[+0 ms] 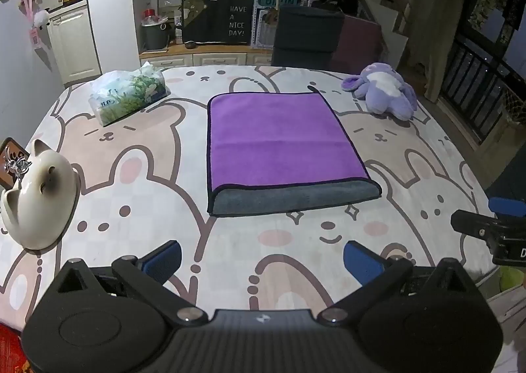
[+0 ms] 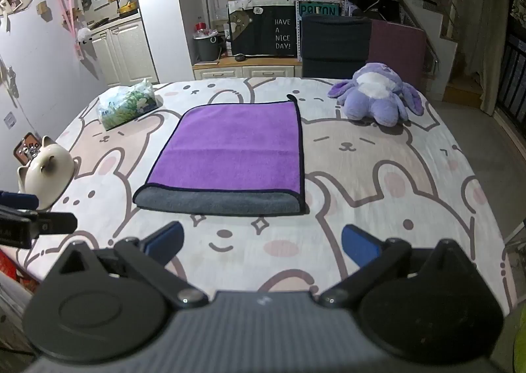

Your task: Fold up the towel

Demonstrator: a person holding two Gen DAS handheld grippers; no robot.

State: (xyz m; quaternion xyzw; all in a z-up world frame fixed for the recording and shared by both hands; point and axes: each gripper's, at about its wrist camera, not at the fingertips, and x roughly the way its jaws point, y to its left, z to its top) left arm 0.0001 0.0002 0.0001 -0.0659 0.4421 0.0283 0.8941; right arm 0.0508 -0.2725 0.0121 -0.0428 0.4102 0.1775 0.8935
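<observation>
A: Where does the purple-and-grey microfibre towel (image 1: 282,149) lie?
B: Mid-frame on the table, its grey fold nearest, running left to right.
A: The grippers?
B: Left gripper (image 1: 262,259) and right gripper (image 2: 262,243) gape wide, empty, about equally near.

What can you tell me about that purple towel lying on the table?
The towel is a soft, plush-looking cloth, purple on one face and grey on the other, edged with dark trim. It lies flat, already folded over once: the fold sits at the near end, where a grey band shows below the purple layer's trimmed edge. A faint crease crosses the purple face. It rests mid-table on the bear-print tablecloth, and nothing else touches it.
</observation>
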